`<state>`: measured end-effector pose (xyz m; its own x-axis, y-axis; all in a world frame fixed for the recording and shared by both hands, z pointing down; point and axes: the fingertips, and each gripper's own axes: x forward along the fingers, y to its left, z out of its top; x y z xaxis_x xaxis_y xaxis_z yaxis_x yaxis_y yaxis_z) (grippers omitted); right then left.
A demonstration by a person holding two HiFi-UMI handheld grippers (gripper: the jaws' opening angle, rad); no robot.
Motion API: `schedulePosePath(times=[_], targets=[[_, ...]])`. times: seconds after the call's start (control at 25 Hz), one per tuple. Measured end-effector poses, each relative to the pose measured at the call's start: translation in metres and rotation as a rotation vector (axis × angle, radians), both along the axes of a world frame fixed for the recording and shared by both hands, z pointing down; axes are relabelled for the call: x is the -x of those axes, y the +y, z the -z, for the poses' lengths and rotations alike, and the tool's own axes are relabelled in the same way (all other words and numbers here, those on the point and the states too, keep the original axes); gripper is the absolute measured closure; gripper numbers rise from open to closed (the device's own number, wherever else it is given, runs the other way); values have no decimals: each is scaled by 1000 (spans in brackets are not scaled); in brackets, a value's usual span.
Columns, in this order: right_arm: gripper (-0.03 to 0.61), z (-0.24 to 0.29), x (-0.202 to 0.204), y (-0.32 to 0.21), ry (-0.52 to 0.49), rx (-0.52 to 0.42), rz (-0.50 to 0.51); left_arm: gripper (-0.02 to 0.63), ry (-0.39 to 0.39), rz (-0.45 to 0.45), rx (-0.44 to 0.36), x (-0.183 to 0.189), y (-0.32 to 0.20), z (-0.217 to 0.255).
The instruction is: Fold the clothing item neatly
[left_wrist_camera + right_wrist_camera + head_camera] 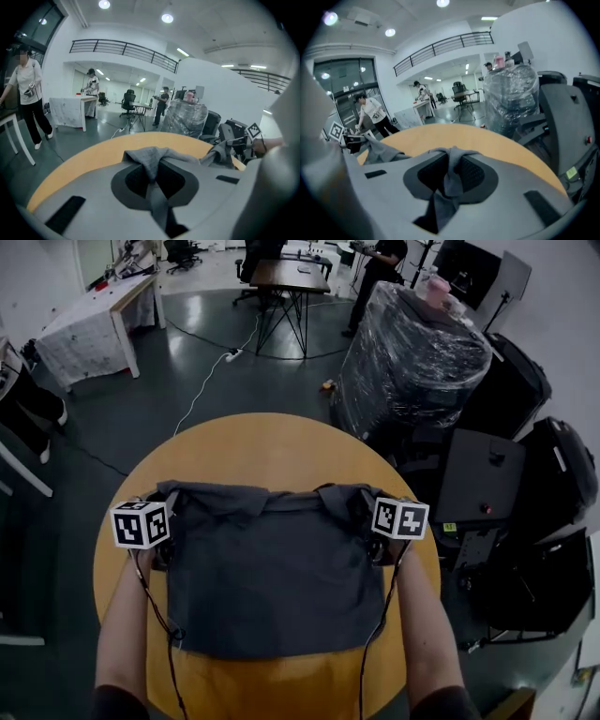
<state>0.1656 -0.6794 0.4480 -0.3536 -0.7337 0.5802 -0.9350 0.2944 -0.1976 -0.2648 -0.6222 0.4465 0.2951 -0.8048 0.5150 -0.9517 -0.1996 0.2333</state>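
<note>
A dark grey garment (267, 577) lies spread across the round wooden table (262, 446), and its near hem reaches toward me. At the garment's far left corner, my left gripper (169, 507) is shut on a bunch of the grey cloth (149, 159), which runs between its closed jaws (152, 173). My right gripper (368, 509) holds the far right corner the same way, with a fold of cloth (452, 161) pinched between its jaws (450, 177). Both held corners sit slightly above the tabletop, level with each other. The fingertips are hidden under the cloth.
A tall load wrapped in plastic film (412, 362) and black cases (478, 488) stand close to the table's right side. A white cable (202, 390) runs over the dark floor beyond the table. Desks (291, 277) and standing people (28, 98) are farther off.
</note>
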Motion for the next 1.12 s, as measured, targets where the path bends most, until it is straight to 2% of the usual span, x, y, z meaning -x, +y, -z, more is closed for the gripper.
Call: schedulePosePath(times=[0.04, 0.12, 0.24, 0.36, 0.48, 0.6, 0.68, 0.72, 0.84, 0.92, 1.12], targets=[[529, -20, 2, 2, 40, 32, 13, 600, 7, -7, 37, -2, 3, -16], [515, -49, 2, 8, 125, 54, 39, 598, 35, -26, 86, -5, 11, -38], [508, -70, -3, 20, 189, 61, 65, 595, 56, -25, 106, -2, 24, -50], [481, -77, -20, 27, 235, 66, 27, 526, 51, -13, 132, 11, 38, -56], [440, -69, -50, 21, 248, 38, -94, 502, 38, 54, 134, 32, 42, -58], [439, -44, -86, 16, 225, -14, -299, 502, 40, 134, 97, 50, 40, -43], [440, -27, -105, 19, 233, -43, -408, 502, 40, 152, 68, 51, 44, -28], [440, -21, -107, 23, 224, -51, -422, 502, 40, 149, 57, 49, 49, -22], [440, -7, -92, 43, 168, -68, -355, 502, 20, 118, 38, 34, 71, -8], [440, 8, -75, 59, 138, -113, -294, 502, 8, 101, 16, 20, 90, 0], [450, 47, -34, 107, 113, -234, -181, 502, 55, 3, -36, -43, 143, 16]])
